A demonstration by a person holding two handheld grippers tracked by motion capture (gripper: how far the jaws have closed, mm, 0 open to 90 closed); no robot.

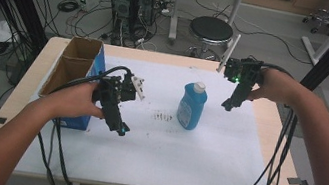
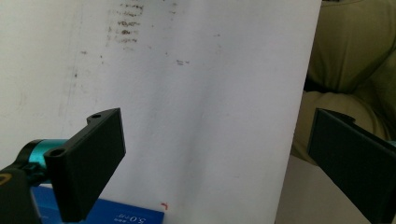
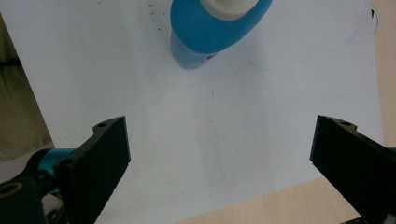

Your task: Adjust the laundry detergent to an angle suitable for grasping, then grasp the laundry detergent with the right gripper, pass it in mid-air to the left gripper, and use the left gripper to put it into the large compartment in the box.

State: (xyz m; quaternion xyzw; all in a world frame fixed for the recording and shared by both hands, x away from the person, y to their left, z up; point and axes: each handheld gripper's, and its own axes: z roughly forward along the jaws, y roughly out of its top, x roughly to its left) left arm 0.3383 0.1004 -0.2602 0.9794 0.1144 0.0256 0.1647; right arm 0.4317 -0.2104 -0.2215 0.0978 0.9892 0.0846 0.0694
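Note:
A blue bottle (image 1: 191,108) with a white cap stands upright near the middle of the white sheet (image 1: 167,154). In the right gripper view the bottle (image 3: 205,37) is seen from above, ahead of the jaws. My right gripper (image 1: 228,104) hovers to the bottle's right, pointing down, open and empty (image 3: 219,140). My left gripper (image 1: 121,128) is held left of the bottle, beside the box, also open with nothing between its jaws (image 2: 215,140). Dark smudges (image 2: 126,25) mark the sheet ahead of it.
An open cardboard box (image 1: 76,65) with a blue side stands at the table's left; its blue corner (image 2: 116,215) lies under my left jaw. The wooden table (image 1: 271,125) ends just right of the sheet. A stool (image 1: 211,29), computer towers (image 1: 132,1) and cables are behind.

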